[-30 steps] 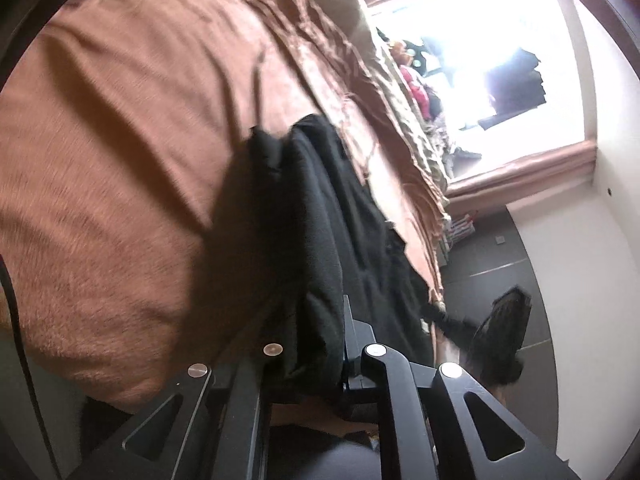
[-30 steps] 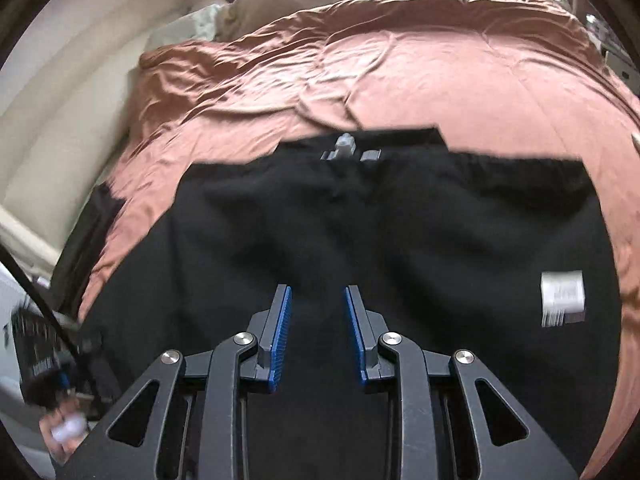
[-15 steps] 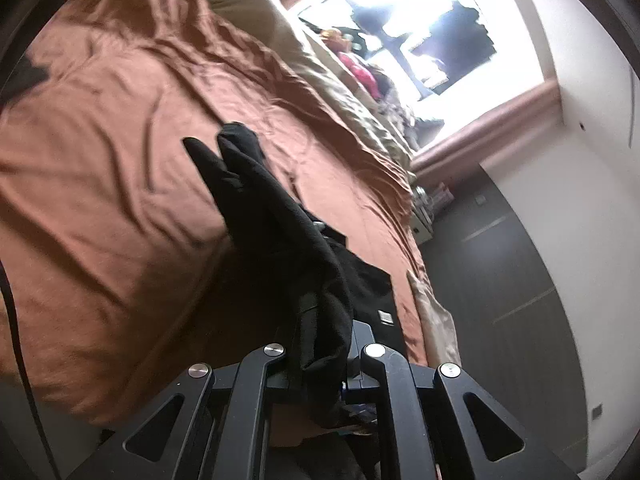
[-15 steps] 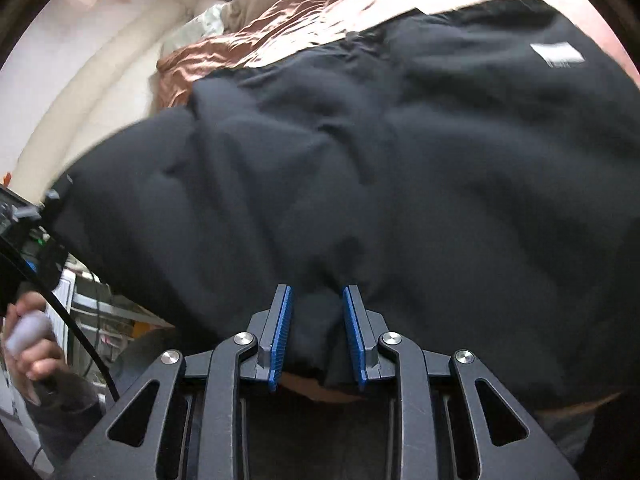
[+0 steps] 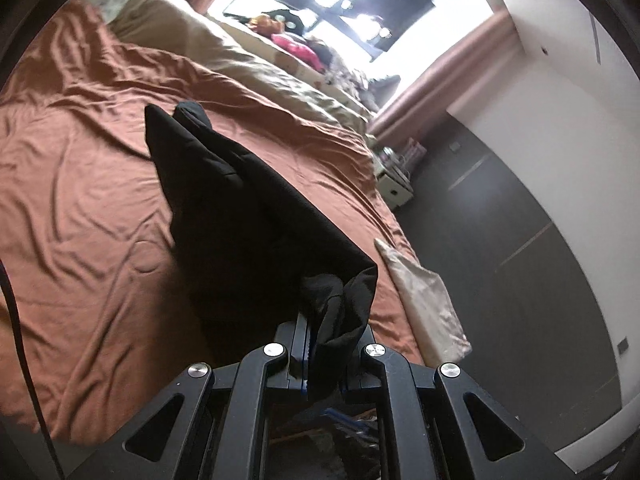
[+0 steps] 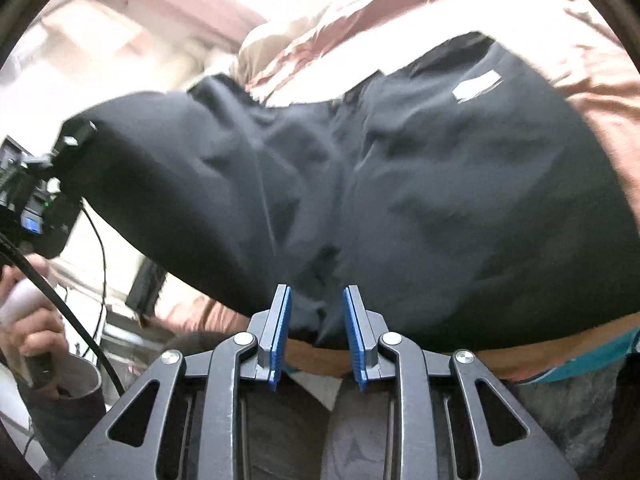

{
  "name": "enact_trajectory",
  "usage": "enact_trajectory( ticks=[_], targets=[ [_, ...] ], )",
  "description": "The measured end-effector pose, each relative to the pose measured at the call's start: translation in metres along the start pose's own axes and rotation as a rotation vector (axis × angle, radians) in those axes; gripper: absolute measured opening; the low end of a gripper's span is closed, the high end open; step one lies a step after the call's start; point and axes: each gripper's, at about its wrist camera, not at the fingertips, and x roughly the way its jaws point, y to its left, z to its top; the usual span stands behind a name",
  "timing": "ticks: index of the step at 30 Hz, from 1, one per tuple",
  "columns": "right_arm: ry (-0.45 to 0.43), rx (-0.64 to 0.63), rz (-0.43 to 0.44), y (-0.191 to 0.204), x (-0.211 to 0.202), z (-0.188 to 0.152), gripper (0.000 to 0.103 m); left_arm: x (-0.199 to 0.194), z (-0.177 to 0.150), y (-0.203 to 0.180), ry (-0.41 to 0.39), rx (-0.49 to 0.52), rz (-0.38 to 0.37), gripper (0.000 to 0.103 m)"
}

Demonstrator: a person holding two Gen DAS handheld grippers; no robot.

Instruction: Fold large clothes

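Observation:
A large black garment (image 5: 240, 208) hangs from my left gripper (image 5: 324, 332), which is shut on a bunched corner of it, and trails down onto the brown bed sheet (image 5: 80, 200). In the right wrist view the same garment (image 6: 440, 200) fills the middle, with a white label (image 6: 478, 84) at its upper right. My right gripper (image 6: 316, 312) is shut on its near edge. Fabric is gathered between the blue pads (image 6: 280, 320) and creases run towards them. At the far left the left gripper (image 6: 76, 136) holds up the other corner, with a person's hand (image 6: 28, 320) on its handle.
Beige bedding (image 5: 248, 64) is piled at the far side of the bed under a bright window. A beige cloth (image 5: 428, 300) hangs off the bed's right edge beside dark floor (image 5: 520, 260). A small white box (image 5: 394, 184) stands by the curtain. A black cable (image 5: 16, 320) runs along the left.
The left gripper has risen and rolled, lifting its corner of the garment off the bed. In the right wrist view the garment went from lying flat to hanging raised between the two grippers.

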Motion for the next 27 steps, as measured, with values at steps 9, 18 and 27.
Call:
enact_trajectory(
  ticks=[9,18,27],
  targets=[
    [-0.134,0.146,0.017,-0.062,-0.069,0.0,0.03,0.071,-0.008,-0.068,0.12,0.121,-0.017,0.01],
    [-0.202,0.247,-0.006,-0.121,-0.103,-0.02,0.065,0.147,-0.039,-0.106,0.3,0.183,-0.065,0.016],
    [-0.203,0.25,0.037,-0.124,-0.114,-0.019,0.066,0.134,-0.051,-0.087,0.313,0.166,-0.092,0.072]
  ],
)
